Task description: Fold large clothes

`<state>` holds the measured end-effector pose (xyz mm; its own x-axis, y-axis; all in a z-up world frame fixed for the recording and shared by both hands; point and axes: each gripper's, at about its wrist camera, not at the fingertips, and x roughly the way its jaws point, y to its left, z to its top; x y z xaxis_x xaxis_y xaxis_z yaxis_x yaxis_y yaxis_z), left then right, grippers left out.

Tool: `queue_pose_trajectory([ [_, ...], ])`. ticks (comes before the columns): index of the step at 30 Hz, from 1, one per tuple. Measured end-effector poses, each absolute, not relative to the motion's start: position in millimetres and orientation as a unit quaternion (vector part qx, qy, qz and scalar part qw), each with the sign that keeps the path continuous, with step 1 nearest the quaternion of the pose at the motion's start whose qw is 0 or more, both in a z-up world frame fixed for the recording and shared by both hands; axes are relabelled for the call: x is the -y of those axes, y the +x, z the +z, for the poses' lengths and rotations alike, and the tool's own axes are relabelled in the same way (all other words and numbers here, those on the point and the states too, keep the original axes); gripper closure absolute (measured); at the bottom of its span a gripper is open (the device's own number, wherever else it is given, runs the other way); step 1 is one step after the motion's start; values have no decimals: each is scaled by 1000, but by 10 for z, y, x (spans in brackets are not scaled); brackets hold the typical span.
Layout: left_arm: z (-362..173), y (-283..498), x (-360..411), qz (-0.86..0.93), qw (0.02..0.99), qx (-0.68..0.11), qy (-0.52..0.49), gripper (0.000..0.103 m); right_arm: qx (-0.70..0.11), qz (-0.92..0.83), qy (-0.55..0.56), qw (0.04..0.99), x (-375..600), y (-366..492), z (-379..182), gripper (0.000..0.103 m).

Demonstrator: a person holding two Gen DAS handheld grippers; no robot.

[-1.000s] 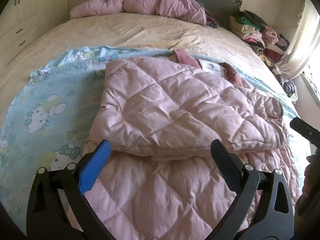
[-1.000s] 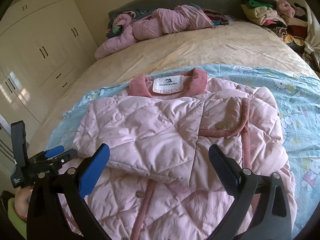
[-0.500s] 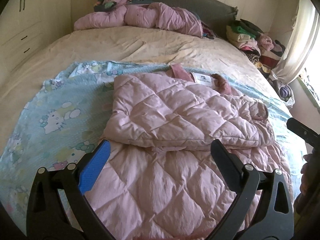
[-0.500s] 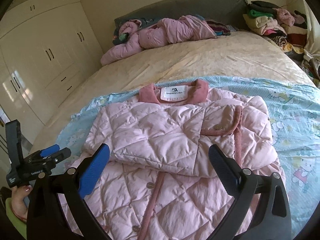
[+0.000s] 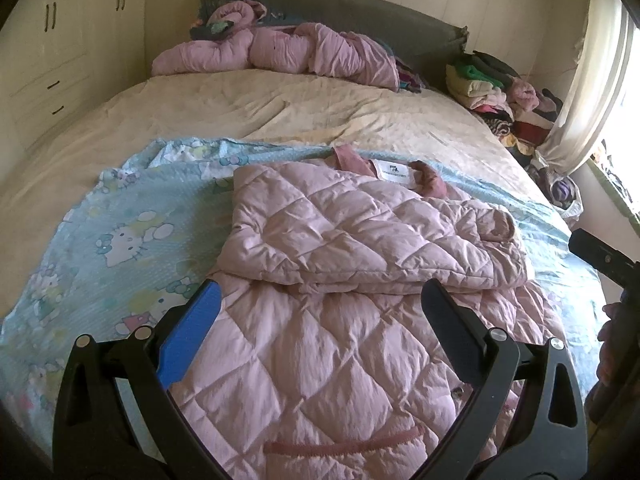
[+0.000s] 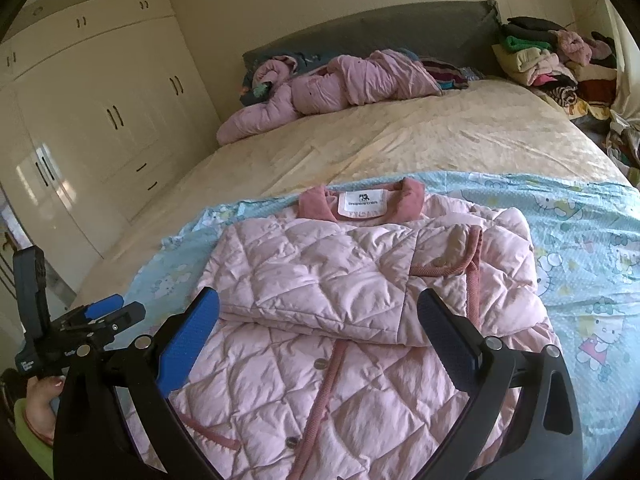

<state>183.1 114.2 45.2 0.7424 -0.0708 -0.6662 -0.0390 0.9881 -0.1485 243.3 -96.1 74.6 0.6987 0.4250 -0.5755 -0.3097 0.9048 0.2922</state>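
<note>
jacket (image 6: 352,304): one, pink quilted, sleeves folded in, on blue sheet (image 5: 100,248) on bed (image 6: 440,136); hem cut off | left gripper (image 5: 320,312) fingers apart, empty | right gripper (image 6: 320,316) fingers apart, empty

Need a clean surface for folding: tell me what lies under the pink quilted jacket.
The pink quilted jacket lies on a light blue cartoon-print sheet, which spreads over the cream bedcover. Whatever sits directly beneath the jacket is covered.
</note>
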Motion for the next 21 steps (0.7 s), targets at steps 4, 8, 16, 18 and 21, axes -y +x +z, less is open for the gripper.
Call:
queue_pose_trajectory([
  [4,495,1745,-1138,-6,933,-352,-77,9,-323,204,88,920,973,2335,815,4],
  [8,546,1643,-1116,-5,936,-344,-76,9,-315,208,90,922,996,2248,875,4],
  [16,595,1451,-1080,0,939,-335,-76,9,-302,212,94,924,1059,2074,949,4],
  [18,608,1405,-1072,0,939,-334,-77,9,-301,214,95,924,1064,2040,962,4],
  [21,629,1332,-1055,2,941,-329,-75,9,-297,217,94,925,1072,1969,987,4],
])
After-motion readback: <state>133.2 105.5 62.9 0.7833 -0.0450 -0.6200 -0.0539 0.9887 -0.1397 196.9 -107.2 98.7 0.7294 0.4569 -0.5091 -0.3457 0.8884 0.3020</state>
